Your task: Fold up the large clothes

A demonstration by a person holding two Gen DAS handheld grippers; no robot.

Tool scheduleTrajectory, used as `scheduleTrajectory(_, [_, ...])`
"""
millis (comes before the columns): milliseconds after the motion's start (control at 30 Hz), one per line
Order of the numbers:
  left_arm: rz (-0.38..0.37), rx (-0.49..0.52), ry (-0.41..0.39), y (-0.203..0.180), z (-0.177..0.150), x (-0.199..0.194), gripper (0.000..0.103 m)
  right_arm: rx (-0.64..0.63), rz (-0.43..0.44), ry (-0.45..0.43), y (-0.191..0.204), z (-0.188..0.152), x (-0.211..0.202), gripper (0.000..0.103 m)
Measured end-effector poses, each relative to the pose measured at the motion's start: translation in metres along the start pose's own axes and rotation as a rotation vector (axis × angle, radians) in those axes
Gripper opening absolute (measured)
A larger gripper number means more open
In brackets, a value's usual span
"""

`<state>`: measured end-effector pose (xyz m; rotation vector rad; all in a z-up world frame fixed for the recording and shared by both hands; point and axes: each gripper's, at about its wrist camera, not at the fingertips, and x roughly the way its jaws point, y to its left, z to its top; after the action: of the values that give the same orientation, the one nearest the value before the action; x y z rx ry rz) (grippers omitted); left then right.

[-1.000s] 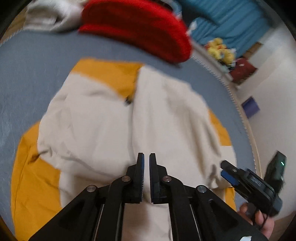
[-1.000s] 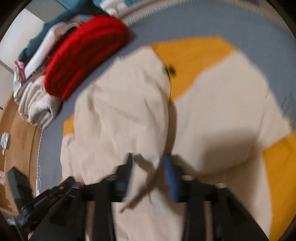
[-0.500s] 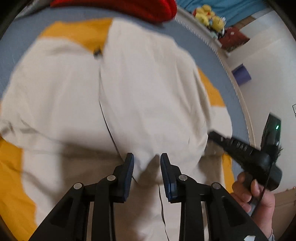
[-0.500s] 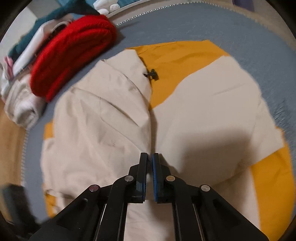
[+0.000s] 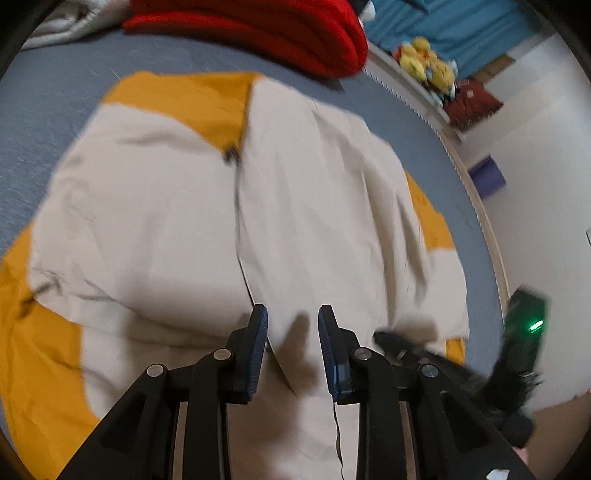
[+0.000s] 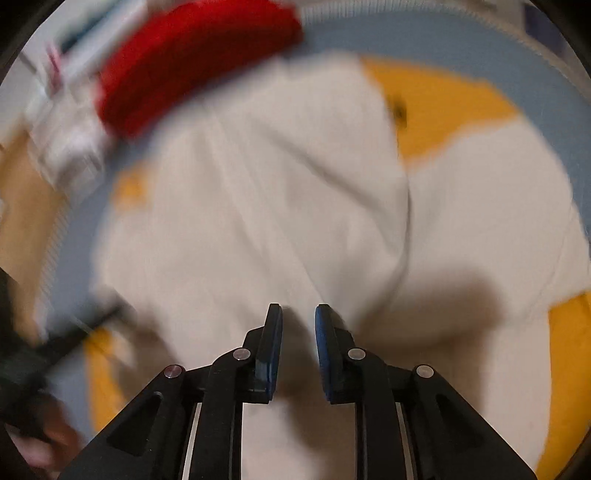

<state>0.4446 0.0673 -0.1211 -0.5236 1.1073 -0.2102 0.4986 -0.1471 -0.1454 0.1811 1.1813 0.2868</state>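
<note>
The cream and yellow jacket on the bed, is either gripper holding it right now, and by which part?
Neither. The left gripper and right gripper stand slightly open above the jacket, pads off the cloth; the right's jaws just opened.

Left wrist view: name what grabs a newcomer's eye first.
The cream and mustard garment spread over the grey-blue bed surface dominates the middle. A bright red knit sits folded just beyond it at the top, and yellow plush toys line the ledge at upper right.

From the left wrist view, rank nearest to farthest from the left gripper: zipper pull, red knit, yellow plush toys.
1. Zipper pull, straight ahead of the left gripper on the jacket.
2. Red knit, beyond the jacket.
3. Yellow plush toys, far right.
</note>
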Motion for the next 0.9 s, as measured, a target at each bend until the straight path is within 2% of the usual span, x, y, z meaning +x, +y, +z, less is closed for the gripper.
scheduleTrajectory(100, [0.013, -0.007, 0.028, 0.001, -0.004, 0.008, 0.025, -0.036, -0.004, -0.047, 0.007, 0.001, -0.014, 0.020])
scheduleTrajectory(167, [0.006, -0.006, 0.037, 0.000, -0.007, 0.012, 0.025, -0.068, 0.035, -0.079, 0.014, 0.000, -0.023, 0.023])
scheduleTrajectory(233, [0.010, 0.010, 0.063, 0.000, -0.011, 0.020, 0.025, -0.103, 0.057, -0.052, 0.020, -0.001, -0.019, 0.029])
scheduleTrajectory(300, [0.056, 0.019, 0.115, 0.002, -0.015, 0.030, 0.025, -0.155, 0.022, 0.030, 0.022, -0.009, -0.004, 0.030])
scheduleTrajectory(333, [0.073, 0.018, 0.129, 0.003, -0.017, 0.034, 0.024, -0.162, 0.007, 0.025, 0.022, -0.011, -0.003, 0.030])
scheduleTrajectory(467, [0.046, 0.017, 0.108, -0.002, -0.014, 0.029, 0.024, -0.091, 0.057, -0.091, 0.005, -0.001, -0.030, 0.030])
scheduleTrajectory(567, [0.044, 0.028, 0.095, -0.006, -0.014, 0.023, 0.024, -0.048, 0.021, -0.179, -0.013, 0.006, -0.042, 0.033])
scheduleTrajectory(600, [0.044, 0.026, 0.092, -0.006, -0.014, 0.021, 0.024, -0.034, -0.002, -0.167, -0.020, 0.008, -0.037, 0.037])
scheduleTrajectory(667, [0.041, 0.020, 0.081, -0.009, -0.012, 0.016, 0.024, -0.013, -0.056, -0.084, -0.035, 0.007, -0.017, 0.038])
scheduleTrajectory(733, [0.036, 0.028, 0.050, -0.014, -0.008, 0.002, 0.024, 0.030, -0.044, -0.045, -0.050, 0.007, -0.012, 0.038])
scheduleTrajectory(800, [0.035, 0.047, 0.012, -0.017, -0.008, -0.016, 0.024, 0.056, -0.038, -0.079, -0.053, 0.009, -0.026, 0.038])
scheduleTrajectory(900, [0.045, 0.113, -0.070, -0.031, -0.010, -0.053, 0.024, -0.002, -0.047, -0.210, -0.040, 0.011, -0.064, 0.038])
